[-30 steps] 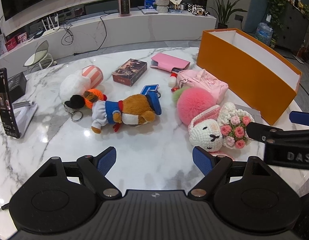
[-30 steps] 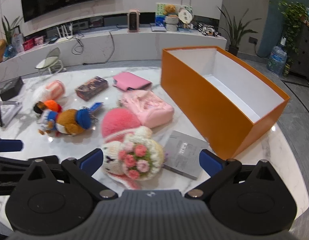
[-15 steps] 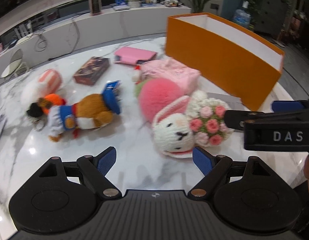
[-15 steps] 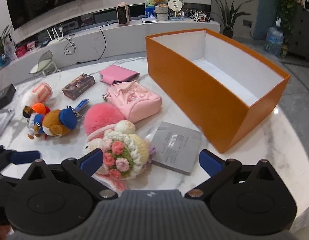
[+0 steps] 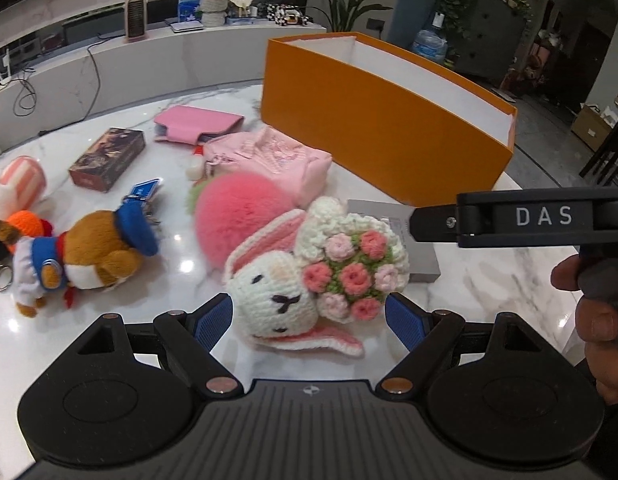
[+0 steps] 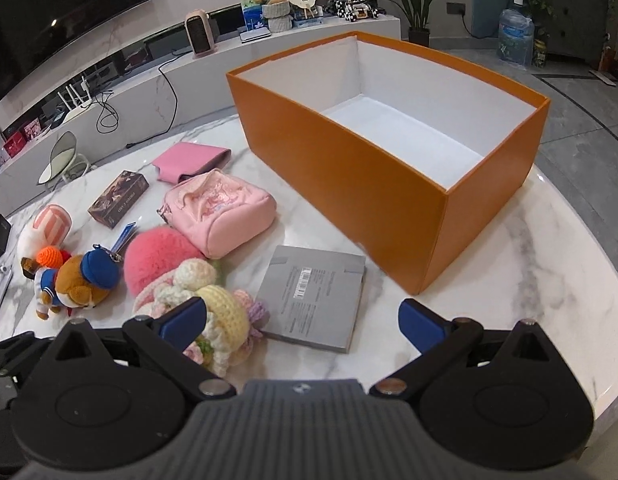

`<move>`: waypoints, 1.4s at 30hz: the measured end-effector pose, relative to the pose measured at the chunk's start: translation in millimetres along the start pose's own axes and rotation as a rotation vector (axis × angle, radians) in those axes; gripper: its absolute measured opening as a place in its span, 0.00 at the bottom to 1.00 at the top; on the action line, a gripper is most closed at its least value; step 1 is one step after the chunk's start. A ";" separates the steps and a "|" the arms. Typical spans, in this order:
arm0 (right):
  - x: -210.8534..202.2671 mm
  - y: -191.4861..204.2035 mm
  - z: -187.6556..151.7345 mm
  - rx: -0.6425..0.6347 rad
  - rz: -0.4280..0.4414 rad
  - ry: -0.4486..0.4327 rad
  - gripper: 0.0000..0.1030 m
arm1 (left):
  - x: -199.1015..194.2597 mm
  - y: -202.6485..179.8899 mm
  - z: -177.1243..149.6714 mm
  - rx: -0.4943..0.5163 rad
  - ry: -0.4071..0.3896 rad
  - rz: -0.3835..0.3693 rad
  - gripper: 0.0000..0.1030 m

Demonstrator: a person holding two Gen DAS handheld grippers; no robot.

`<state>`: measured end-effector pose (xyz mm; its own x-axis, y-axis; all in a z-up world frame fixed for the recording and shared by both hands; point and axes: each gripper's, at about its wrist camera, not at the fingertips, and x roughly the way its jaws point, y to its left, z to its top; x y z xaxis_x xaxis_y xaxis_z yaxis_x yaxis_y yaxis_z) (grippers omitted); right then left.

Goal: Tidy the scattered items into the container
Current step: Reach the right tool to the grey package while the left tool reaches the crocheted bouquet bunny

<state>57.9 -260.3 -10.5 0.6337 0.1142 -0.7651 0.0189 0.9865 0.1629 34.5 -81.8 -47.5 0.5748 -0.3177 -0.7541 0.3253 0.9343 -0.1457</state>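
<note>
I am looking along my left gripper; its fingers are standing spread, one on each side of the crocheted bunny, which is lying on the marble worktop with nothing gripped. Left of it, the brown bear plush is lying on its side, and the pink pompom is touching the bunny from behind. Beyond, the pink pouch is sitting near the orange box, which is standing open with a bare white inside. My right gripper is hovering with fingers spread and holding nothing, above the grey booklet lying flat just beside the box's near corner.
</note>
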 end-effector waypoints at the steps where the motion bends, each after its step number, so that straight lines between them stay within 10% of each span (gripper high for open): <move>1: 0.8 -0.6 0.0 0.001 0.000 0.002 1.00 | 1.0 -1.8 0.2 0.008 -0.004 -0.006 0.96; 11: 10.5 -13.1 2.9 0.036 -0.009 0.006 1.00 | 11.8 -26.5 6.4 0.134 -0.099 -0.050 0.96; 23: 13.5 -25.0 4.7 0.050 0.005 0.026 1.00 | 42.8 -41.4 9.5 0.284 -0.056 0.075 0.94; 29: 16.8 -24.7 6.0 0.047 0.005 0.029 1.00 | 43.7 -24.2 15.5 0.185 -0.026 0.075 0.75; 42: 40.7 -9.9 4.3 0.003 -0.037 0.063 1.00 | 2.9 30.6 12.8 0.008 -0.026 0.055 0.71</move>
<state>86.8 -266.0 -40.6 0.5827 0.0845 -0.8083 0.0441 0.9898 0.1352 55.7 -56.2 -45.9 0.6111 -0.2706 -0.7439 0.2991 0.9490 -0.0995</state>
